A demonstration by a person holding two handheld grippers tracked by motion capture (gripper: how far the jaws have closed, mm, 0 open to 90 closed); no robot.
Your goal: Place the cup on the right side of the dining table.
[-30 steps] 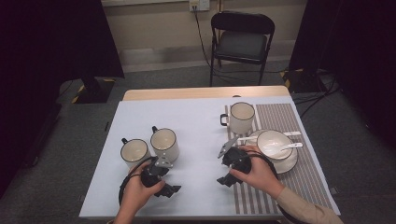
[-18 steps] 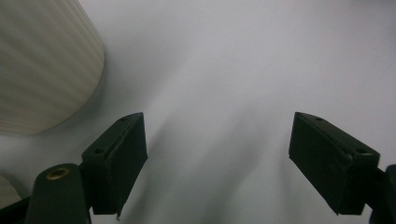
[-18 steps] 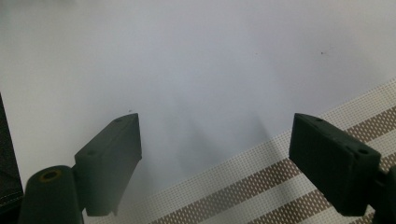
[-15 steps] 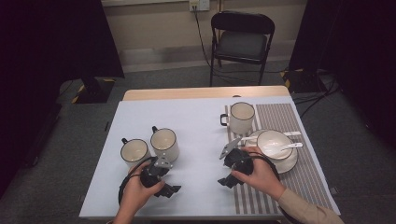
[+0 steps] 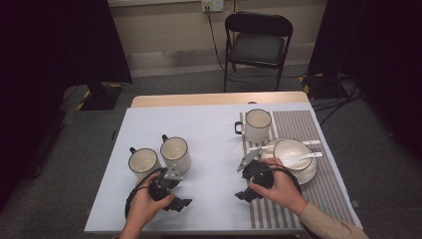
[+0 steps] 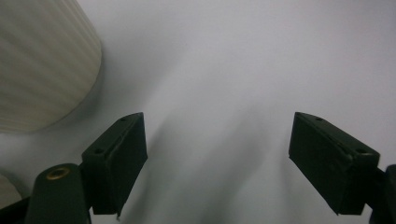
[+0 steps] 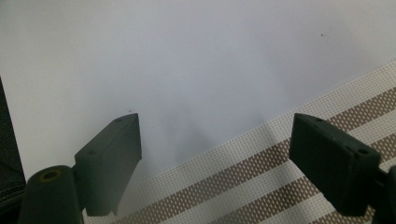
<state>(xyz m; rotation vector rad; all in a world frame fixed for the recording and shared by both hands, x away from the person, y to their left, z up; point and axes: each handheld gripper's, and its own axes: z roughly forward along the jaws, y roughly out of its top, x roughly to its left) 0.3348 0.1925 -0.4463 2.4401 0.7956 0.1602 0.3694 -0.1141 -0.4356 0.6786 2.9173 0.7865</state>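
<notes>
Near the table's front edge my left gripper (image 5: 170, 191) is held in a hand, just in front of two cream mugs (image 5: 143, 162) (image 5: 175, 153). In the left gripper view its jaws (image 6: 217, 140) stand wide open over bare white tabletop, with a ribbed cream mug (image 6: 42, 60) at the upper left. My right gripper (image 5: 251, 179) sits at the left edge of the striped placemat (image 5: 323, 189), beside a bowl (image 5: 291, 151) on a plate. The right gripper (image 7: 217, 140) is open too, with nothing between its jaws, above the placemat's edge (image 7: 303, 154).
A third mug (image 5: 258, 124) stands at the placemat's far left corner. A white spoon (image 5: 308, 156) rests on the bowl and another utensil lies behind the plate. A black folding chair (image 5: 259, 45) stands beyond the table (image 5: 209, 129). Dark curtains flank the room.
</notes>
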